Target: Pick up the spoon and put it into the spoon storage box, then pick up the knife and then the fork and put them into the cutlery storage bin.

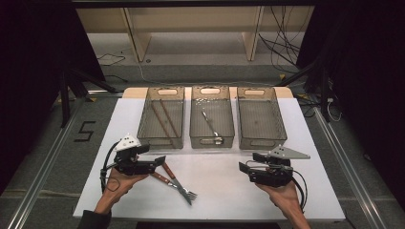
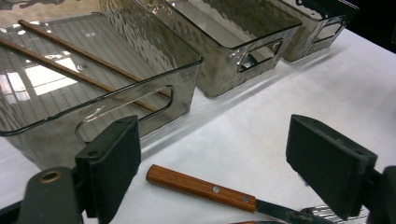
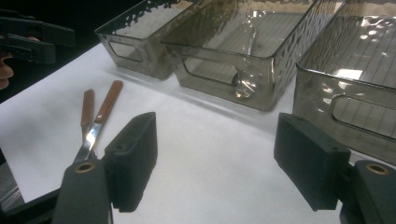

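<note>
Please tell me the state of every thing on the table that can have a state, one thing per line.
Left gripper: jaws open, holding nothing, above the wooden handles.
Right gripper: jaws open, holding nothing.
Fork: lying flat on the table, outside the bins.
Knife: lying flat beside the fork.
Left bin: upright, holds two chopsticks.
Middle bin: upright, holds one spoon.
Right bin: upright, empty.

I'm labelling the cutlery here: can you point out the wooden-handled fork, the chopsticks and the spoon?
wooden-handled fork (image 1: 189, 194), high view, on its metal tines.
chopsticks (image 2: 70, 70), left gripper view, on the shaft of the nearer stick in the bin.
spoon (image 1: 210, 123), high view, on its handle in the middle bin.
</note>
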The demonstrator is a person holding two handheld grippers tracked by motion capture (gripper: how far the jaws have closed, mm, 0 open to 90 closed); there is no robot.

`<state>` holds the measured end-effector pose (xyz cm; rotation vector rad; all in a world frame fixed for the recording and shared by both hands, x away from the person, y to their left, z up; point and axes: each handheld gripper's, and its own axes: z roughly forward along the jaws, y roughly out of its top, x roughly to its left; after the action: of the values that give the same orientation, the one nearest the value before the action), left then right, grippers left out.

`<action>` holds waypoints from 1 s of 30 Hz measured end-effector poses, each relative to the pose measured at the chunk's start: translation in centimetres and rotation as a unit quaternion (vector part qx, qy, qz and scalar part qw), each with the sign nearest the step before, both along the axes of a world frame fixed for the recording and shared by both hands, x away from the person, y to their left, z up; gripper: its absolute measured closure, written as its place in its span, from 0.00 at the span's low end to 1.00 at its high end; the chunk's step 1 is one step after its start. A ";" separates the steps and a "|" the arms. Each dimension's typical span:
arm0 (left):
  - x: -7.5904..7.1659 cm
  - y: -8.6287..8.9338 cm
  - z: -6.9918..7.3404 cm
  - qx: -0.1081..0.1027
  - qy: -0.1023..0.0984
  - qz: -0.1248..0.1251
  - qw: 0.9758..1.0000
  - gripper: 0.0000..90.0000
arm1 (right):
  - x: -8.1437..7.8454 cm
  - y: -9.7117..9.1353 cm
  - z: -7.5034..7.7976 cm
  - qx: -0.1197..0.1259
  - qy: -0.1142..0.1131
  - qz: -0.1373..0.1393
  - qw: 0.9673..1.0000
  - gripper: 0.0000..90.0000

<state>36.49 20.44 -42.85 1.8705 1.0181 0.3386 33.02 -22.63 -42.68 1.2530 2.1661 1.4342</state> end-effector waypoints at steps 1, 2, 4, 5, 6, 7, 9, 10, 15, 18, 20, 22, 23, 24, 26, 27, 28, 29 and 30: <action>0.1 0.0 0.0 0.003 0.000 -0.001 1.000 0.20 | -0.1 0.0 0.0 0.001 -0.001 -0.001 1.000 0.34; 0.2 -0.1 0.0 0.002 0.001 -0.001 1.000 0.20 | -0.1 0.0 -0.1 0.001 -0.002 0.000 1.000 0.34; 0.4 -0.1 0.0 0.004 0.003 -0.002 1.000 0.20 | -0.3 0.0 -0.1 0.002 -0.002 0.001 1.000 0.33; 0.5 -0.2 0.0 0.006 0.005 -0.004 1.000 0.20 | -0.4 0.0 -0.2 0.002 -0.003 0.001 1.000 0.33; 0.6 -0.2 0.0 0.008 0.005 -0.004 1.000 0.20 | -0.4 0.0 -0.2 0.003 -0.005 0.002 1.000 0.33; 0.7 -0.3 0.0 0.010 0.007 -0.004 1.000 0.20 | -0.5 0.0 -0.3 0.003 -0.004 0.001 1.000 0.33; 1.0 -0.4 -0.1 0.014 0.009 -0.004 1.000 0.20 | -0.7 -0.1 -0.3 0.003 -0.004 0.000 1.000 0.32; 1.1 -0.4 -0.2 0.018 0.010 -0.006 1.000 0.21 | -0.7 -0.2 -0.4 0.003 -0.005 0.000 1.000 0.32; 1.7 -0.7 -0.3 0.029 0.013 -0.011 0.999 0.25 | -1.0 -0.3 -0.5 0.001 -0.005 -0.003 1.000 0.31; 2.2 -1.0 -0.3 0.038 0.013 -0.011 0.999 0.31 | -1.0 -0.4 -0.6 0.001 -0.002 -0.004 1.000 0.31; 2.4 -1.1 -0.3 0.049 0.010 -0.016 0.999 0.41 | -1.0 -0.4 -0.6 0.000 -0.002 -0.003 1.000 0.31; 2.6 -1.3 -0.4 0.063 0.010 -0.019 0.998 0.53 | -1.0 -0.4 -0.6 -0.001 -0.002 -0.002 1.000 0.31; 2.8 -1.4 -0.5 0.072 0.011 -0.016 0.997 0.58 | -1.0 -0.3 -0.6 -0.001 -0.002 -0.002 1.000 0.31; 2.9 -1.5 -0.6 0.075 0.014 -0.016 0.997 0.64 | -1.0 -0.3 -0.6 0.000 -0.002 -0.001 1.000 0.31; 3.2 -1.6 -0.9 0.088 0.023 -0.018 0.996 0.73 | -1.0 -0.3 -0.7 -0.003 -0.002 0.001 1.000 0.31; 3.4 -1.7 -1.1 0.096 0.025 -0.023 0.995 0.77 | -1.0 -0.2 -0.7 -0.004 -0.001 0.002 1.000 0.31; 3.5 -1.9 -1.2 0.104 0.027 -0.025 0.994 0.81 | -1.0 -0.2 -0.7 -0.005 -0.001 0.002 1.000 0.31; 3.7 -2.0 -1.4 0.116 0.028 -0.029 0.992 0.84 | -1.0 -0.2 -0.8 -0.005 -0.001 0.002 1.000 0.31; 3.8 -2.2 -1.6 0.120 0.029 -0.030 0.992 0.87 | -1.1 -0.2 -0.8 -0.004 -0.001 0.003 1.000 0.31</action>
<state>40.27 18.25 -44.45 2.1345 0.9937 0.3868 31.97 -22.84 -43.47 1.2432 2.1742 1.4258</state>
